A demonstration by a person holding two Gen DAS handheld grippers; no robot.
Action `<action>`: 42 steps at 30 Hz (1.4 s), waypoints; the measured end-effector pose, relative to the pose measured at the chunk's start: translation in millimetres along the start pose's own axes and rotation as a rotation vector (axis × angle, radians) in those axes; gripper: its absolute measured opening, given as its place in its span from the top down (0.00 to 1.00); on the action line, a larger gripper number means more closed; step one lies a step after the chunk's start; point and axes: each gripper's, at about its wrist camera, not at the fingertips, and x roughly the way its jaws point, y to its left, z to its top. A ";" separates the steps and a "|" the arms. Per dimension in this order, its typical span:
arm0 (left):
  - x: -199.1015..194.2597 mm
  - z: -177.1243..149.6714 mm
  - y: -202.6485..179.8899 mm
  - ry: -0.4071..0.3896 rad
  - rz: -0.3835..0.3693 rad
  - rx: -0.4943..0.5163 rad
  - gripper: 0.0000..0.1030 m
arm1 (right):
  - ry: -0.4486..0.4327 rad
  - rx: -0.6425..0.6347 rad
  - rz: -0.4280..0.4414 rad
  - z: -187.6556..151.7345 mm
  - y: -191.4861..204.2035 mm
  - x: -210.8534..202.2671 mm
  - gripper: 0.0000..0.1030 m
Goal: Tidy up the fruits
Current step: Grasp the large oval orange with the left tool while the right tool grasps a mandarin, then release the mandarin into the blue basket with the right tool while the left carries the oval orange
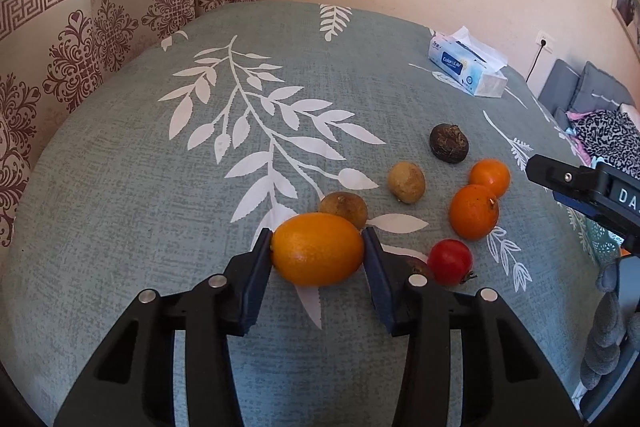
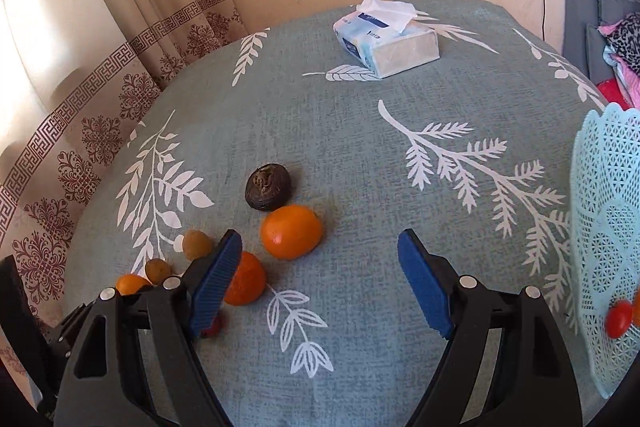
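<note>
Left gripper [image 1: 318, 251] clamps kumquat [image 1: 317, 248] endwise, long axis spanning pads; right gripper [image 2: 320, 281] wide, empty.

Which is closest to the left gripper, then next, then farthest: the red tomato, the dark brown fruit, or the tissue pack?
From the left gripper:
1. Red tomato, just right of it.
2. Dark brown fruit, farther back, right.
3. Tissue pack, far back by the wall.

The tissue pack [image 1: 468, 69] at the far right of the bench read "Color Life" on its blue label. The right gripper [image 1: 592, 195] at the right edge showed white letters "DA".
</note>
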 end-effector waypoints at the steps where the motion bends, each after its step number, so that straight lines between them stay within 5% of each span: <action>1: 0.8 0.0 0.9 0.003 0.000 -0.004 0.56 | 0.013 0.002 0.006 2.2 2.0 5.4 0.21; 5: 1.8 0.2 3.7 0.005 0.003 -0.019 0.56 | 0.041 -0.011 0.005 9.0 12.3 22.6 0.24; 15: 2.1 0.1 3.5 0.006 0.005 -0.019 0.56 | 0.107 -0.048 -0.031 10.8 21.6 54.5 0.57; 27: 1.2 -0.1 5.5 0.002 0.012 -0.023 0.56 | 0.022 -0.048 -0.047 8.0 8.9 9.9 0.58; 42: -17.3 1.7 -3.5 -0.031 0.027 -0.005 0.56 | -0.090 0.046 -0.138 -10.0 -60.8 -70.3 0.58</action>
